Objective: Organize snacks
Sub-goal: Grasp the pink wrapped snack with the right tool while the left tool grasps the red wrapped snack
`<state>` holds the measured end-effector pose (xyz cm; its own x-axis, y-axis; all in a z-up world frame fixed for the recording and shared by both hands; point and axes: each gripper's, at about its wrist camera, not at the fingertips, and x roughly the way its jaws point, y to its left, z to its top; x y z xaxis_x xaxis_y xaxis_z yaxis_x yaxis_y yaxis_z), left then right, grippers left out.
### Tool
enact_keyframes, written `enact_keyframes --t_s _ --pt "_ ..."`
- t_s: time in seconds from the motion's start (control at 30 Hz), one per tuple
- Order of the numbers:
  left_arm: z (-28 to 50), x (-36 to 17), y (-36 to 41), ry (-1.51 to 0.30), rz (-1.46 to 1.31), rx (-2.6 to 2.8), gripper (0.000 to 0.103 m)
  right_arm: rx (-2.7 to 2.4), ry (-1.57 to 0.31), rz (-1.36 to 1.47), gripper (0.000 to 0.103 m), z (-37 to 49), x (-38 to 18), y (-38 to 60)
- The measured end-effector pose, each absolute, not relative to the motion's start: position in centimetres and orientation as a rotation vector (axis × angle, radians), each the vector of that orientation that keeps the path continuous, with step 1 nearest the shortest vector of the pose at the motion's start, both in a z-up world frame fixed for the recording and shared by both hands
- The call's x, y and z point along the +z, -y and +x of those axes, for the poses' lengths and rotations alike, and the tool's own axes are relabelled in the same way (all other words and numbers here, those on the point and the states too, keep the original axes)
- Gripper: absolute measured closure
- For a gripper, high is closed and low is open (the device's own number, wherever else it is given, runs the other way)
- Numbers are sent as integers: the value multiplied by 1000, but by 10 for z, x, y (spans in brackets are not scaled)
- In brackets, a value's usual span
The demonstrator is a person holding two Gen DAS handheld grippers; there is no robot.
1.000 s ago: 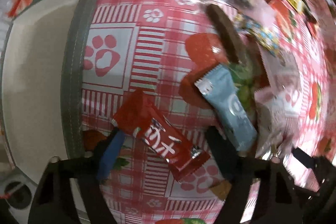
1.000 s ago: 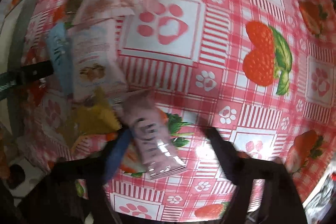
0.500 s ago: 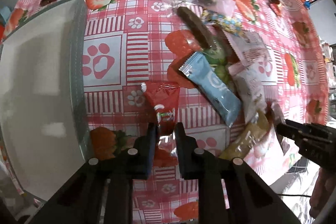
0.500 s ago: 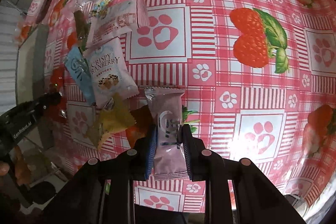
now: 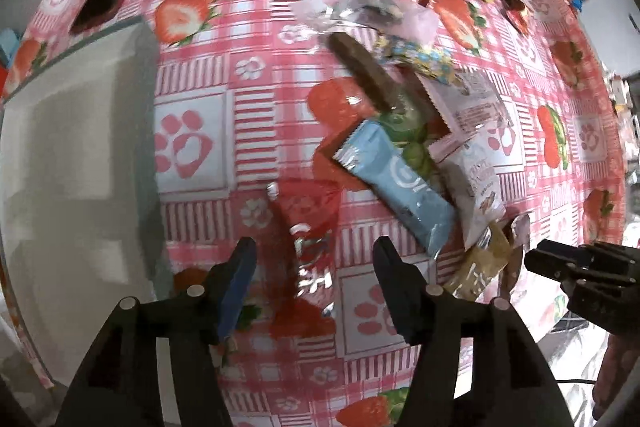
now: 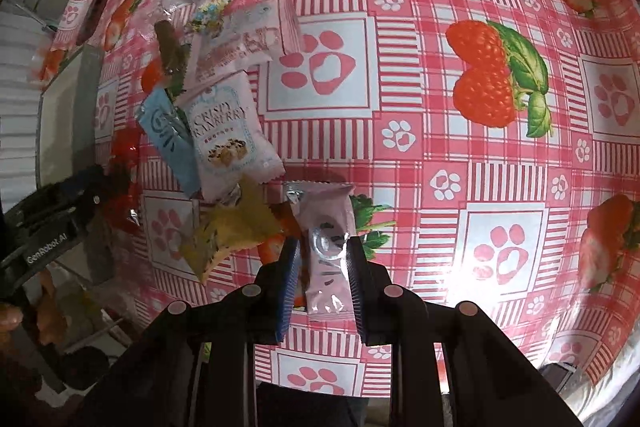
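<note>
Right gripper clamped on a pink snack bar; left gripper spread wide over a red wrapper.

The right gripper [image 6: 323,269] pinches the pink bar [image 6: 326,247] between both fingers, above the strawberry tablecloth [image 6: 440,75]. The left gripper [image 5: 314,279] stands wide apart, the blurred red wrapper [image 5: 306,227] between its fingers, touching neither. The grey tray [image 5: 76,147] lies at nine o'clock of it, the blue packet [image 5: 396,183] at two o'clock.
</note>
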<state>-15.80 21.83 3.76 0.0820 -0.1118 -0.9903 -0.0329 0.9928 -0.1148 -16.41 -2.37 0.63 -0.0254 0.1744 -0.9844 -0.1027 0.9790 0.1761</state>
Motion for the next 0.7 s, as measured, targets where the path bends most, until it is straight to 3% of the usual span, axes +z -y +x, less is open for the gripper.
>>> enact_keyframes --t_s 0.13,0.23,0.27,0.6,0.63,0.7 --pt "-141 23 -190 -1526 -75 -41 38 169 -1619 64 73 -173 -10 28" --pt "-143 17 -184 -1540 -44 -27 38 139 -1614 32 40 -178 -14 33" --pt "-144 15 -183 -1544 -37 -22 38 140 -1610 25 40 -179 -15 34" --pt "-151 7 -180 -1559 -6 -5 33 149 -1620 -12 40 -185 -28 5" --pt "-148 5 -179 -1559 -6 -7 33 136 -1616 -47 44 -185 -28 0" --pt "-148 6 -173 -1552 10 -24 39 119 -1598 -142 69 -183 -28 -10"
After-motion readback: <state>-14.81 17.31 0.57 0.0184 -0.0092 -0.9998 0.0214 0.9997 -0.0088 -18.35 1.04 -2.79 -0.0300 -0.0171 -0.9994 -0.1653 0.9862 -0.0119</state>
